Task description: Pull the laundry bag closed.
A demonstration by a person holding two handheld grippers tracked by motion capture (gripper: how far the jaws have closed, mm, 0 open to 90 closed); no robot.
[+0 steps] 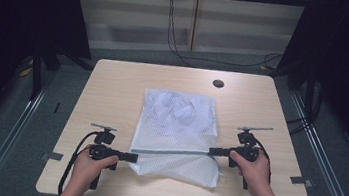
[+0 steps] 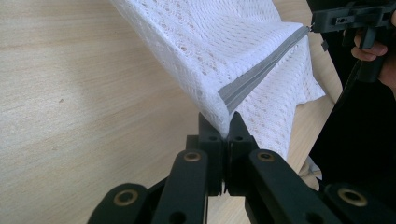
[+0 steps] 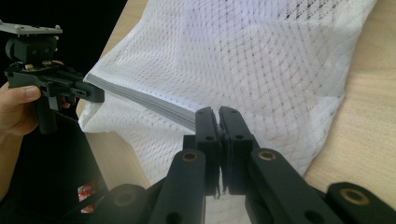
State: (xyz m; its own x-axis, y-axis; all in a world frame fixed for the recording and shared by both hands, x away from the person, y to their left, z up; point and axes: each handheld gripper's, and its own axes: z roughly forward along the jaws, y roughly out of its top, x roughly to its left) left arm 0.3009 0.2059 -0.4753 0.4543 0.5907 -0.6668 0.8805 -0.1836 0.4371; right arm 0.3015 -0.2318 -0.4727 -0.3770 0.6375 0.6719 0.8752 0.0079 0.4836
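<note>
Mesh bag (image 1: 177, 128) pinched by both grippers at zipper (image 1: 171, 151) ends.

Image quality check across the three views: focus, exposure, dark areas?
High view: soft and low in detail, even light on the table, black curtains at the sides. Left gripper view: mesh bag sharp, slightly bright, dark at right. Right gripper view: mesh crisp, left side black, near jaws slightly soft.

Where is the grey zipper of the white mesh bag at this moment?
In the high view the grey zipper runs across the near part of the mesh bag, stretched between the left gripper and the right gripper, both shut on its ends.
</note>
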